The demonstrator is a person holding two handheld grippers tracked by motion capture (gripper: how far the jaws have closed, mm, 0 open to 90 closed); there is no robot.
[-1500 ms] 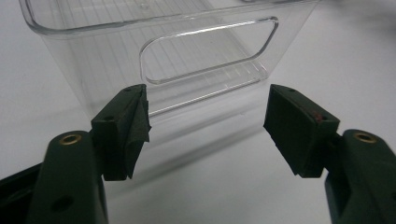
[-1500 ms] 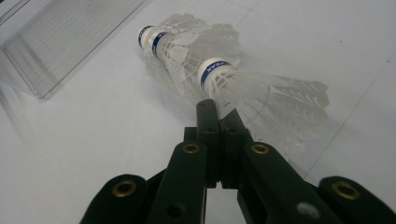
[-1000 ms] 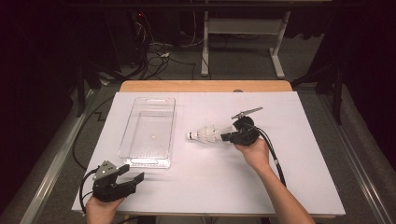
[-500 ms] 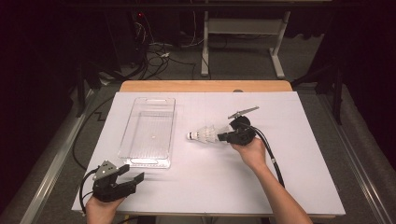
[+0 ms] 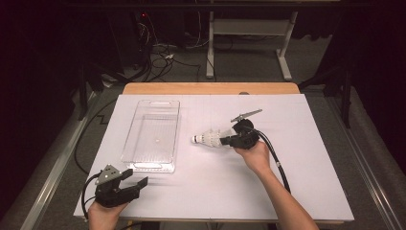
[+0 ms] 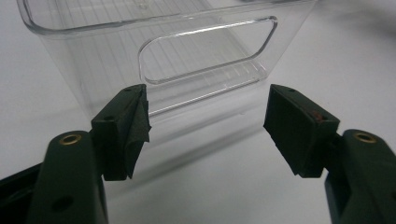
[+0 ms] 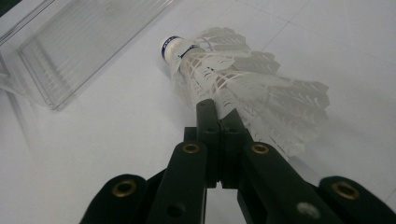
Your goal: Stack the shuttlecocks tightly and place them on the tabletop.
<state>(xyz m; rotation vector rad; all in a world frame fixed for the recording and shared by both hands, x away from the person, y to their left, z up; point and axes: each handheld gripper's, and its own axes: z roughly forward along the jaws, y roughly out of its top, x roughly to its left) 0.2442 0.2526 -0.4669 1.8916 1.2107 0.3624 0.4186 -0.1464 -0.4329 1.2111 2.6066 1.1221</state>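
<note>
One shuttlecock (image 5: pixel 209 138) is all I have to worry about here, and it lies on its side on the white table (image 5: pixel 297 182), just to the right of the clear bin (image 5: pixel 152 136), cork nose pointing toward the bin. My right gripper (image 5: pixel 229 141) has its jaws pinched together on the edge of the feathered skirt — the right gripper view shows them closed on the white vanes (image 7: pixel 261 100). I'd judge the thing nearly weightless and springy, but the skirt is delicate (a hard squeeze could crush or kink it), so a light hold is enough; the cork (image 7: pixel 172 46) is the firmer place to grab, though round and likely to slip. My left gripper (image 5: pixel 125 188) sits just below the bin's near end, jaws spread wide and empty, facing the bin's handle slot (image 6: pixel 205 51).
</note>
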